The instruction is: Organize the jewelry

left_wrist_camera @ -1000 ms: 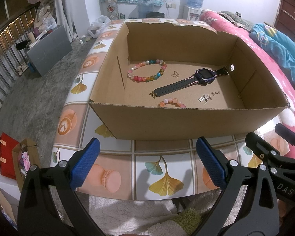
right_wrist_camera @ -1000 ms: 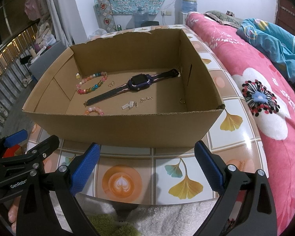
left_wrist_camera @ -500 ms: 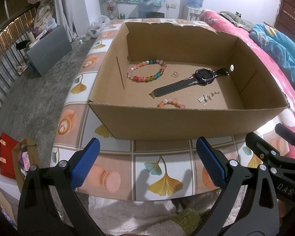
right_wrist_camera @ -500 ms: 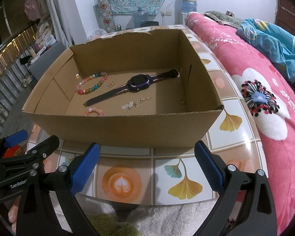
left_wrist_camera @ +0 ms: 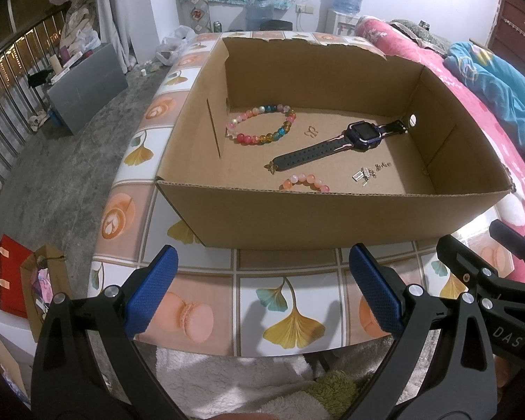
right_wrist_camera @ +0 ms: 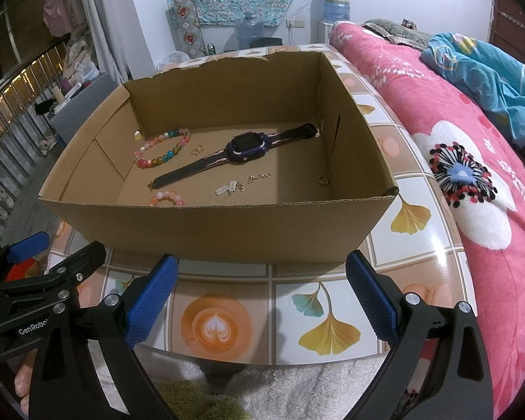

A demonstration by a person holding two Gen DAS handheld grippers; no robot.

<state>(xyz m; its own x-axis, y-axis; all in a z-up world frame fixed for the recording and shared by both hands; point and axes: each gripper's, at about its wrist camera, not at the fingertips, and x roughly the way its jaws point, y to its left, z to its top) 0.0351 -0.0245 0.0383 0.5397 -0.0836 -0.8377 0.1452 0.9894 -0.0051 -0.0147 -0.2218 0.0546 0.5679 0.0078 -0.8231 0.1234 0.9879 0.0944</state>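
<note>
Inside the open brown cardboard box (left_wrist_camera: 332, 220) on the tiled desk (left_wrist_camera: 287, 311), the dark strapped smartwatch (left_wrist_camera: 343, 145) runs from 8 to 2 o'clock, beside the multicoloured bead bracelet (left_wrist_camera: 262, 124). My left jaws (left_wrist_camera: 262, 292) and right jaws (right_wrist_camera: 260, 292) gape wide, holding nothing. Only the right view shows a small gold ring (right_wrist_camera: 323, 180).

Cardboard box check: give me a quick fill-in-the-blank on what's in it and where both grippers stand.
1. The smartwatch lies inside the cardboard ____.
2. The multicolored bead bracelet lies to the ____ of the watch in both views.
3. Both the left gripper and the right gripper have their fingers ____ and hold nothing.
4. The blue pads on the fingers hover outside the box's ____ wall.

Missing words: box; left; open; near
</note>
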